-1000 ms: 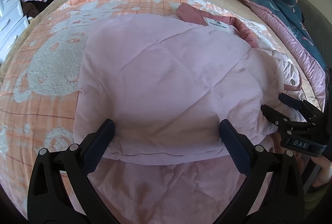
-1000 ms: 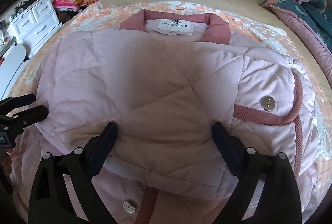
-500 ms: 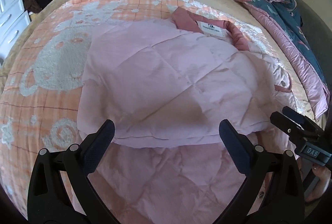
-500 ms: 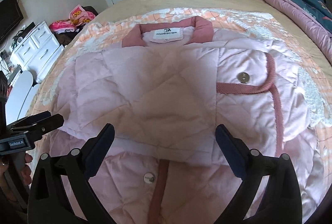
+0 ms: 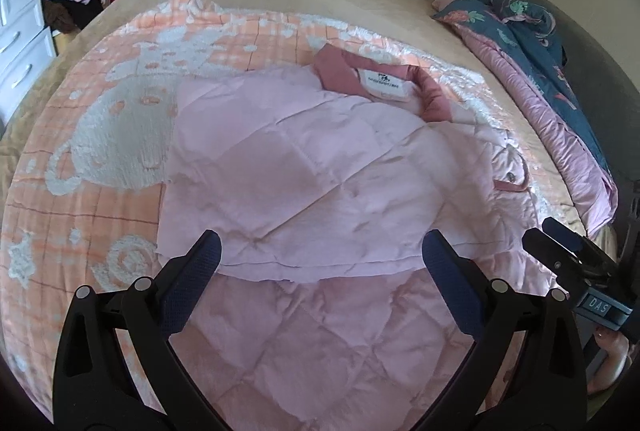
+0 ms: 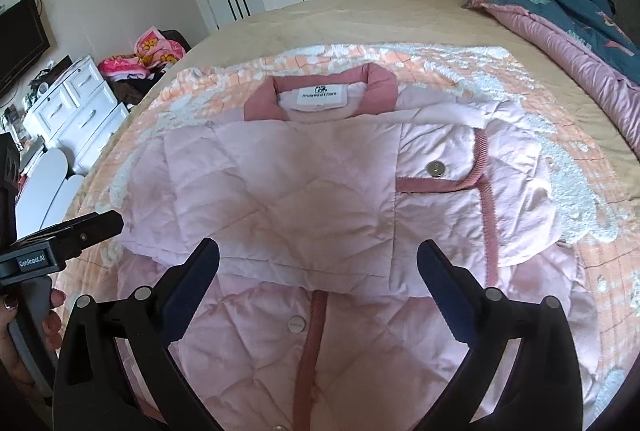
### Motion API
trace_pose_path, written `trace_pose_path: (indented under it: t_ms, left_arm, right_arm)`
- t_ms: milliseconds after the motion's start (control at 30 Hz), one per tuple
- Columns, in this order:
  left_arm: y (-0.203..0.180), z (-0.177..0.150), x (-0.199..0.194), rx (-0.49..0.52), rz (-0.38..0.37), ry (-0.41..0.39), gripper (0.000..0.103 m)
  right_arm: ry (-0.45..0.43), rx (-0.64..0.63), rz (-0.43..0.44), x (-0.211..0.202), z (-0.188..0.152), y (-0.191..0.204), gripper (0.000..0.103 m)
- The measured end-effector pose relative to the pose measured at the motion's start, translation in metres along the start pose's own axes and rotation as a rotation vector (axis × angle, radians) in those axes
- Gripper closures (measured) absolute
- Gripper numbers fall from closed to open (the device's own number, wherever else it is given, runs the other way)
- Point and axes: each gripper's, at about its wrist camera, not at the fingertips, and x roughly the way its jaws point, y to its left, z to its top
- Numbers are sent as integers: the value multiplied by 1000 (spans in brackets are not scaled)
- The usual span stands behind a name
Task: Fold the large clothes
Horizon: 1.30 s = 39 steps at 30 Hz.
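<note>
Peach blanket on bed, pale pink quilted jacket sleeves folded in, left gripper and right gripper wide, empty

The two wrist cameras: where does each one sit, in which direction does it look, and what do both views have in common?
Left wrist: sits on the left gripper, open above the near part of the pink jacket, facing the wardrobe; the right gripper shows at the right edge.
Right wrist: sits on the right gripper, open, facing the same way over the jacket; the left gripper and the hand that holds it show at the left edge.
Shared: jacket, collar label, orange blanket.
</note>
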Motion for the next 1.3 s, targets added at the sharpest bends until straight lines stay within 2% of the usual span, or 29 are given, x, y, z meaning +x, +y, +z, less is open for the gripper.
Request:
trace_pose_path:
  t_ms: [133, 533, 833, 1300]
  left_arm:
    - [-4, 0, -10, 12, -6, -8, 9]
    - [-18, 2, -62, 35, -46, -114, 9]
    - [-31, -9, -91, 79, -48, -165, 9]
    - [-55, -31, -123, 168, -52, -214, 9]
  right_arm:
    - [-16, 0, -8, -15, -1, 1, 4]
    - [-88, -1, -28, -62, -3, 4, 4]
    - [-159, 12, -36, -103, -5, 1, 4]
    - [-235, 30, -35, -151, -29, -4, 4]
